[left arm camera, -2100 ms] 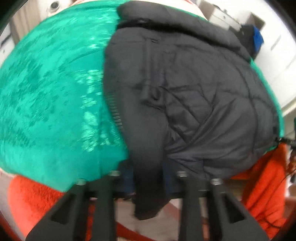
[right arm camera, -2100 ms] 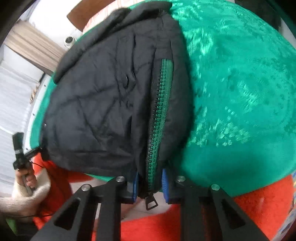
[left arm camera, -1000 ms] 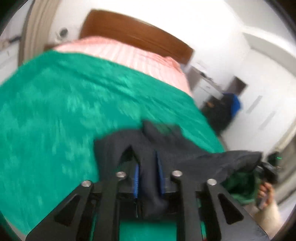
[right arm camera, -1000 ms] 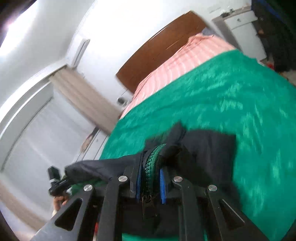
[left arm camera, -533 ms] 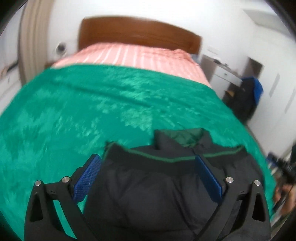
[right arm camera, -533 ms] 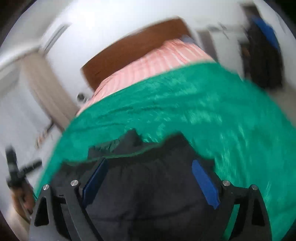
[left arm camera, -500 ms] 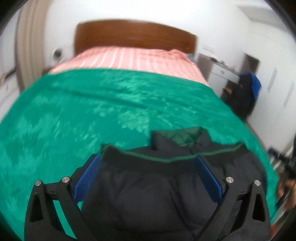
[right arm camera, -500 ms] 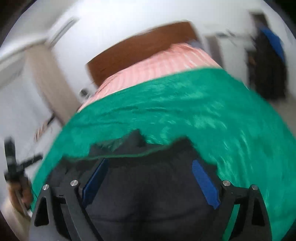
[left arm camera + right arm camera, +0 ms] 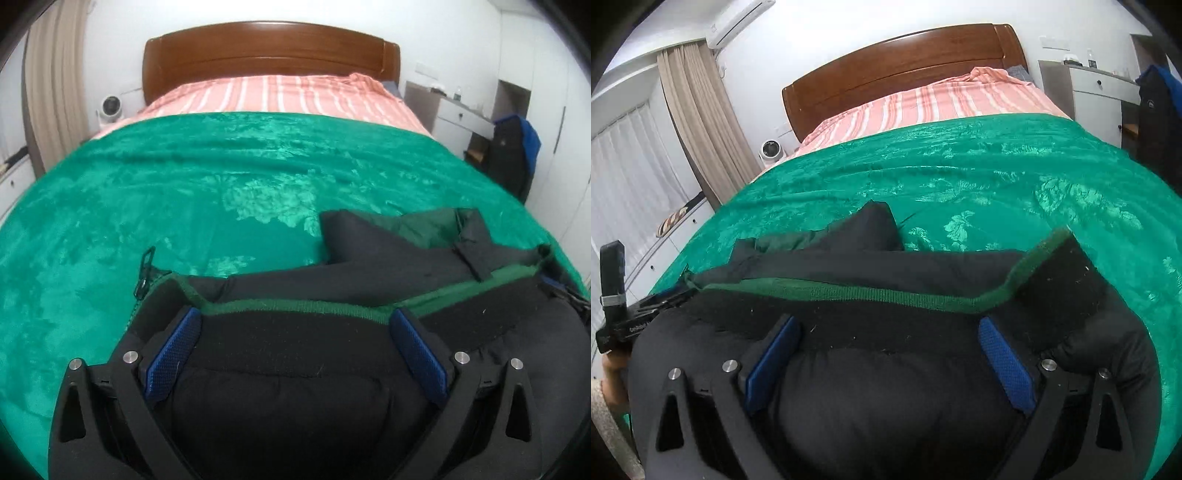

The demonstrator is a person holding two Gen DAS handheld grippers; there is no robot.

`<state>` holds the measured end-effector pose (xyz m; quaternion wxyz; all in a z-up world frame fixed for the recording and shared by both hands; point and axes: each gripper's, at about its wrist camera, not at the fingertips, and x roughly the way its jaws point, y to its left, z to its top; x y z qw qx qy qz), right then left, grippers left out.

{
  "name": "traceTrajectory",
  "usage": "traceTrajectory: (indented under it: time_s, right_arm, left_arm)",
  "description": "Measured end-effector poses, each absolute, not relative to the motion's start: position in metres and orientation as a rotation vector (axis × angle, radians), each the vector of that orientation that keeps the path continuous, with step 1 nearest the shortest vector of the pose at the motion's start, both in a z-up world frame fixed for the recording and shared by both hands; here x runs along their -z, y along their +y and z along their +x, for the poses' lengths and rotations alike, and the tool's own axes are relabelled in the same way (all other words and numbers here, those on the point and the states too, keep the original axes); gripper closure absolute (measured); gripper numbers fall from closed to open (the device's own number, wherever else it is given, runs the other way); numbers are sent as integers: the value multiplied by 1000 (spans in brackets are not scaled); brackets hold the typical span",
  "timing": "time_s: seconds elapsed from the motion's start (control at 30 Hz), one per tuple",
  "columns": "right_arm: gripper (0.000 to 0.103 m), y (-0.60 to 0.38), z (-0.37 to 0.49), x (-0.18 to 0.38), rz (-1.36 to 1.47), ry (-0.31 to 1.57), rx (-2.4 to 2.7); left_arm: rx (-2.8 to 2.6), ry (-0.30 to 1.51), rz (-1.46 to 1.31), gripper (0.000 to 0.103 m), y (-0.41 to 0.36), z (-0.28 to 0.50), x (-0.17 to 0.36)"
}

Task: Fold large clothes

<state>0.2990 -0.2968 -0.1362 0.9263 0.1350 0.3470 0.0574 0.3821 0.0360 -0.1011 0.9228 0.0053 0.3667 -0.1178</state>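
Tilting down over the black jacket (image 9: pixel 295 387) (on the green blanket (image 9: pixel 147 192)), both grippers' jaws gape, having just opened.

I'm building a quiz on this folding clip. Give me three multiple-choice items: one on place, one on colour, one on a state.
1. Where does the black jacket lie?
A. on the green blanket
B. on the floor
C. on the white desk

2. What colour is the trim along the jacket's edge?
A. red
B. green
C. white

3. How do the left gripper and right gripper stand?
A. both shut on the jacket
B. one open, one shut
C. both open

Key: 1 A, green blanket surrounds it; 2 B, a green band runs along the edge; 3 C, the pads stand wide apart, jaws having just opened.
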Motion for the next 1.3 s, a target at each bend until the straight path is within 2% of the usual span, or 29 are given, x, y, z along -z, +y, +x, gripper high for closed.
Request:
traceTrajectory:
  time_s: [0.3, 1.3]
  right_arm:
    - [6, -300, 307, 148, 304, 723, -125]
    - [6, -302, 308, 151, 325, 730, -131]
  left_arm:
    - [277, 769, -54, 0, 40, 392, 120]
    - [267, 783, -50, 0, 37, 391, 123]
